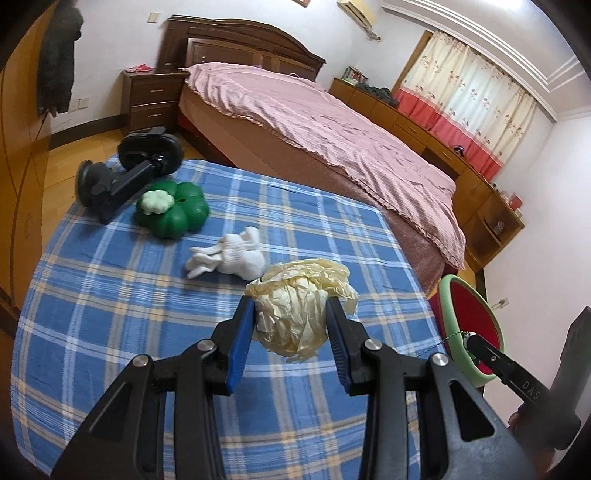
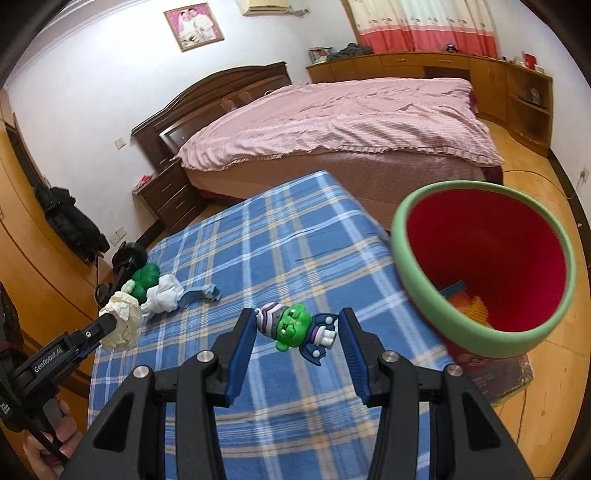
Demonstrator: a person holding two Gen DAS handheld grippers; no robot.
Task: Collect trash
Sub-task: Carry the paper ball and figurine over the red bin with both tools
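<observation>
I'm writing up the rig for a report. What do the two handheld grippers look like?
Both the left gripper and right gripper are black linkage frames with silver pivot pins and ribbed blue fingers. The left's side reads "GenRobot.AI"; the right's shows "DAS". A dark cable trails near the left's handle.

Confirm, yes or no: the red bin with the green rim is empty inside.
No. In the right wrist view the red bin already holds orange and blue items at its bottom.

Pink-covered bed [image 1: 332, 122], dark nightstand [image 1: 153, 99], floral curtains [image 1: 469, 107], framed photo [image 2: 194, 26]
</observation>
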